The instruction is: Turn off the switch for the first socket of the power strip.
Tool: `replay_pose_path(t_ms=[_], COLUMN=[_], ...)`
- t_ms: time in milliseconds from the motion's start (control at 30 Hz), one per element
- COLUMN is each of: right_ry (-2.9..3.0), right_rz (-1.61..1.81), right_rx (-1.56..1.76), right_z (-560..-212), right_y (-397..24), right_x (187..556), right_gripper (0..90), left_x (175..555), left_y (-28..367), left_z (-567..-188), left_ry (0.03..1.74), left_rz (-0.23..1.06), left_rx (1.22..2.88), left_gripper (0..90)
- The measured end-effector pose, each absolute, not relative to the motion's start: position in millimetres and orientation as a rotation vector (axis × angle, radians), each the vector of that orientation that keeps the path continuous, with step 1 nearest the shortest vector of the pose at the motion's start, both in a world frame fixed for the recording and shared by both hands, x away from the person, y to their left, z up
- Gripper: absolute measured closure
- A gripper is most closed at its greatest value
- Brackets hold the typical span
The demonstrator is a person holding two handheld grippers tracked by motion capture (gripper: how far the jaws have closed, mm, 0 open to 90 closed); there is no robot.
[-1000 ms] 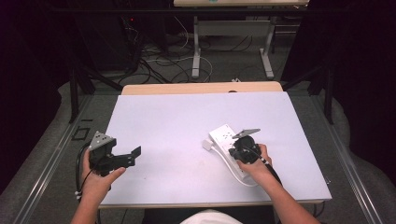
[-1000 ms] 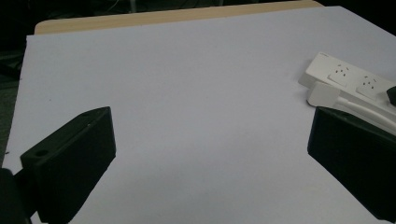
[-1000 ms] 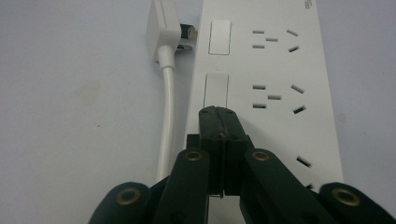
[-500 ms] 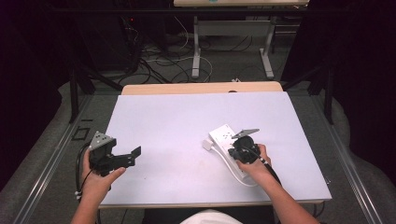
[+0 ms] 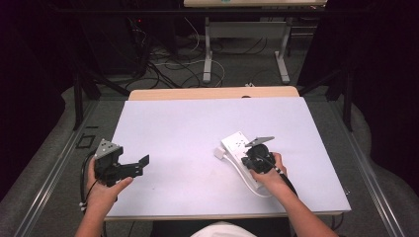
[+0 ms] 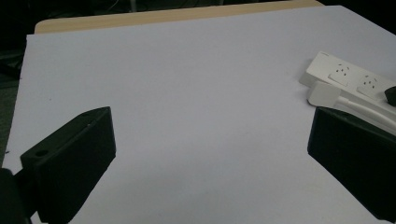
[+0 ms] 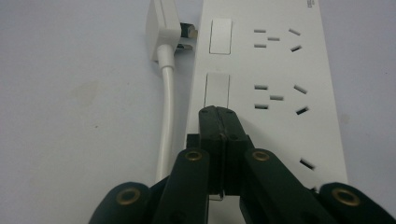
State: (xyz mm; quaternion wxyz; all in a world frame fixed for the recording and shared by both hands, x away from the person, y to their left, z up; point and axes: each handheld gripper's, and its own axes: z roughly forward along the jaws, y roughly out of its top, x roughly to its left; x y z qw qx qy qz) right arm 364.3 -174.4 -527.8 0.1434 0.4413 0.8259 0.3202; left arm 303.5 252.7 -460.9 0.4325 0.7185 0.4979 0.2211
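1. Nothing had shifted since the frame a second before: both my hands and the white power strip (image 5: 240,154) sat where they had been.
2. My right gripper (image 7: 218,116) hung over the near half of the strip, its fingers (image 7: 209,122) clenched together with nothing between them, their tips just at the lower rocker switch (image 7: 217,90).
3. From the right gripper view I could not tell whether the tips actually touched the strip's face.
4. My left gripper (image 5: 133,168) was held at the bench's (image 5: 197,123) left front corner, well apart from the strip, its fingers (image 6: 70,163) released and spread wide over bare white surface.
5. The power strip lay on the bench's right half, angled away from me.
6. Its white plug (image 7: 163,25) lay just beside the strip's far end, prongs pointing at the strip's edge.
7. The strip's white cable (image 7: 166,121) ran alongside its left edge toward me.
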Motion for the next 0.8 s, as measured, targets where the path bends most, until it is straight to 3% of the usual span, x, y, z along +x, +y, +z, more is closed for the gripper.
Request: replay_pose_path(t_ms=[800], right_ry=[2.368], right_rz=[0.963], right_rx=[1.270], right_z=[-521.4], right_y=[-174.2], right_x=[361.4], right_gripper=[90.0], left_x=[303.8], left_y=[252.7], left_z=[-461.3], left_ry=[1.244], left_rz=[0.547], left_rx=[1.789], left_gripper=[0.7])
